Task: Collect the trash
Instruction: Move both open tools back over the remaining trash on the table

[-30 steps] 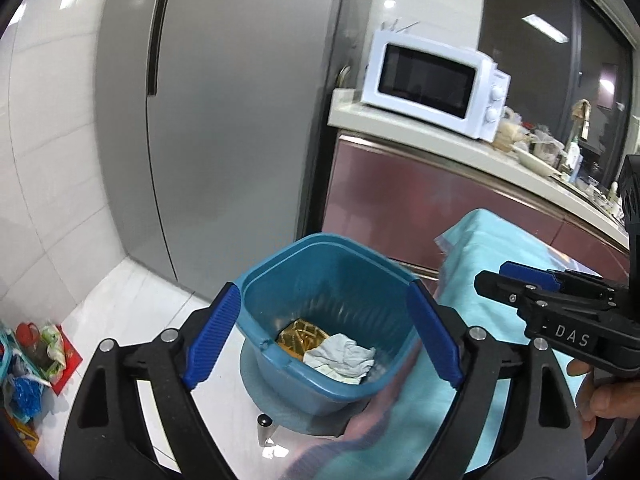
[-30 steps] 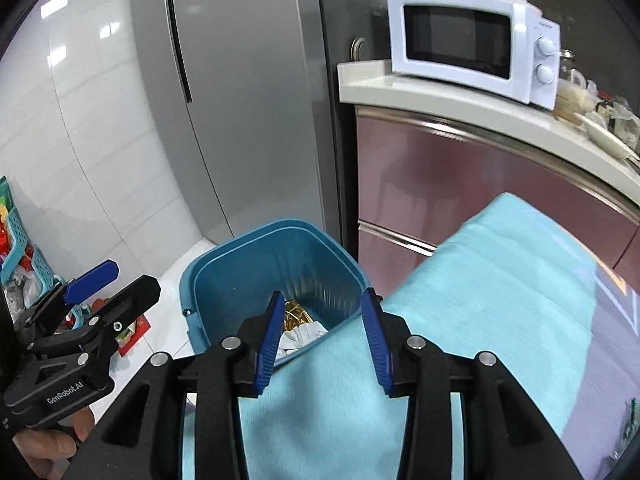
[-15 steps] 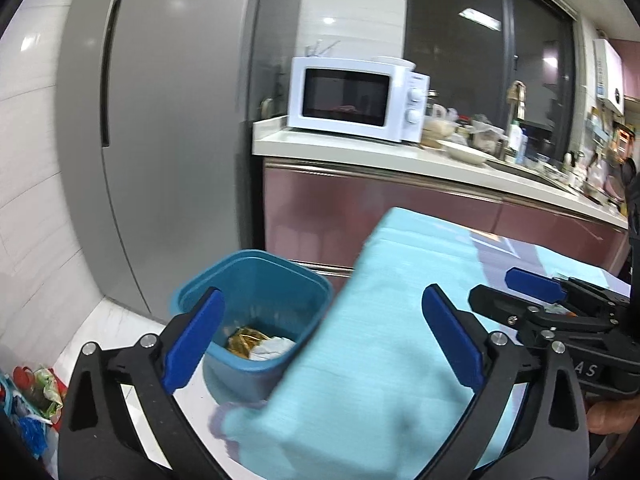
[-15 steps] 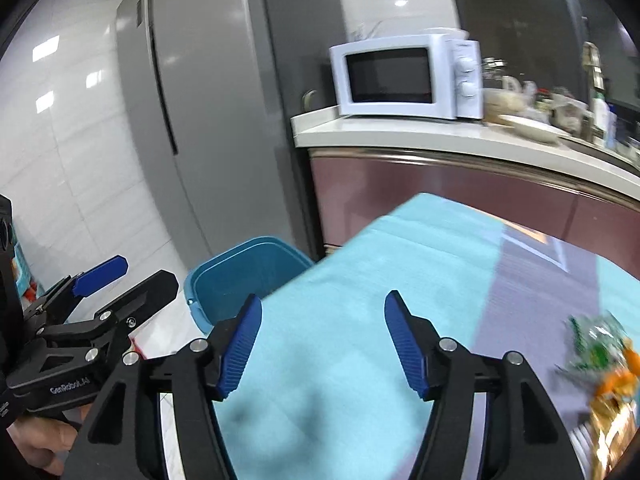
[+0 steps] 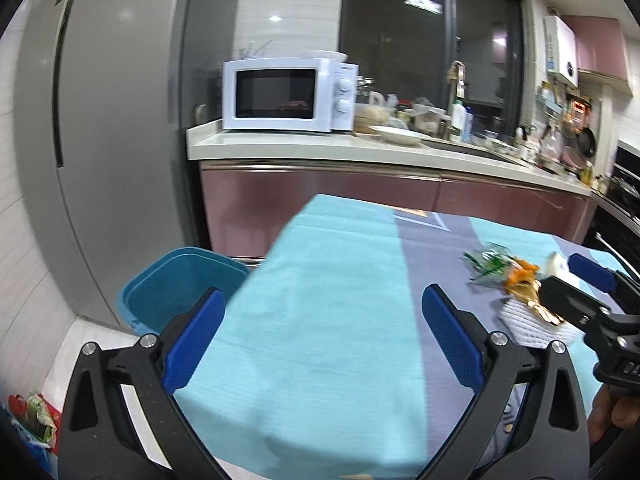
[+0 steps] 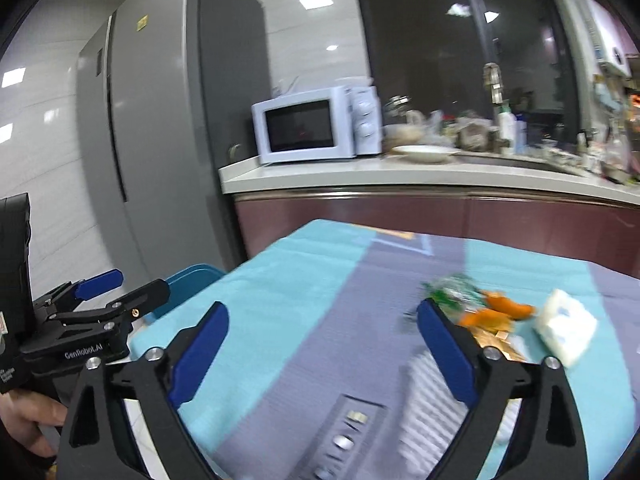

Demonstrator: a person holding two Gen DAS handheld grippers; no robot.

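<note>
My right gripper (image 6: 322,354) is spread wide and holds nothing; my left gripper (image 5: 323,338) too. The trash pile (image 6: 486,310) lies at the right of the frame. I should go slowly and pinch one piece, then carry it to the blue bin (image 5: 180,290) at lower left.

Looking forward along the left gripper (image 5: 322,338) from low over the table's (image 5: 320,320) near-left corner, facing the counter (image 5: 360,148) and microwave (image 5: 288,96) beyond the far edge. Looking likewise along the right gripper (image 6: 322,350), sitting further right over the table (image 6: 280,320), tilting slightly. Sharing the microwave (image 6: 316,124), the blue bin (image 5: 180,284) (image 6: 192,280) off the left edge, and the trash pile (image 5: 508,276) (image 6: 480,308) toward the right edge.
</note>
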